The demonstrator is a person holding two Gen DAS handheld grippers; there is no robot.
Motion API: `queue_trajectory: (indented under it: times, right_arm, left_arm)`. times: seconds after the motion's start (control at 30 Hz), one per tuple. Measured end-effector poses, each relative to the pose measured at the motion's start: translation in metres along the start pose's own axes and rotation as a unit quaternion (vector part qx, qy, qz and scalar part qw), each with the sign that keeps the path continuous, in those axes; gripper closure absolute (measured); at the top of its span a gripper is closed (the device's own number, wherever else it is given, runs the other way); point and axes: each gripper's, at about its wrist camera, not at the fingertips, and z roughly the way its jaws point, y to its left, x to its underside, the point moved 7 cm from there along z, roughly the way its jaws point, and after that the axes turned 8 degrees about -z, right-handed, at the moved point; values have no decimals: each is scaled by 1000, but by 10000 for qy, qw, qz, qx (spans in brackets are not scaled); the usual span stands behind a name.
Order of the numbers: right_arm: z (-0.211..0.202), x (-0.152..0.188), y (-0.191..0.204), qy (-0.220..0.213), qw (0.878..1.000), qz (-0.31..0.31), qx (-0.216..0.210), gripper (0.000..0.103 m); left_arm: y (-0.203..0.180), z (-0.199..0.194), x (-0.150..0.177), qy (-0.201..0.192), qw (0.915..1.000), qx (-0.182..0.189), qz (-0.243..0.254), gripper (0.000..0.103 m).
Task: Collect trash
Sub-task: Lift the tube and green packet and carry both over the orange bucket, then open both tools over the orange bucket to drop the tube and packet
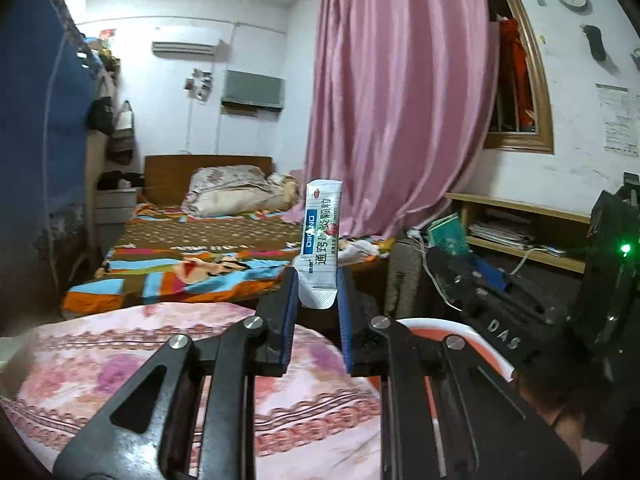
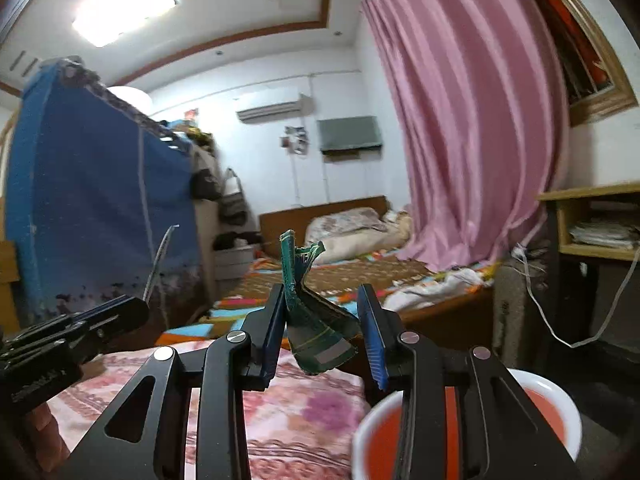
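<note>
White sachet [image 1: 320,240], blue print, upright, bottom end pinched between blue pads. Green wrapper [image 2: 310,312], crumpled and torn, upright between pads. Red bin [image 2: 552,408], white rim, near right.

"DIKANG" on the white sachet [image 1: 320,240]; "DAS" on the right tool [image 1: 456,272]
</note>
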Motion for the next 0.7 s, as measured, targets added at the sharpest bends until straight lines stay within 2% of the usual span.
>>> queue_trajectory:
  times: [0.17, 0.37, 0.7]
  right_arm:
    - [1, 12, -27, 274, 9991, 91, 314, 68]
    - [1, 23, -53, 566, 9965, 216, 575, 68]
    - [6, 40, -78, 945, 9920, 477, 683, 68]
  left_arm:
    - [-21, 21, 11, 354, 9992, 204, -37, 99]
    - [-38, 43, 30, 877, 9958, 270, 8, 99]
    - [-60, 72, 58, 1670, 9845, 468, -241, 99]
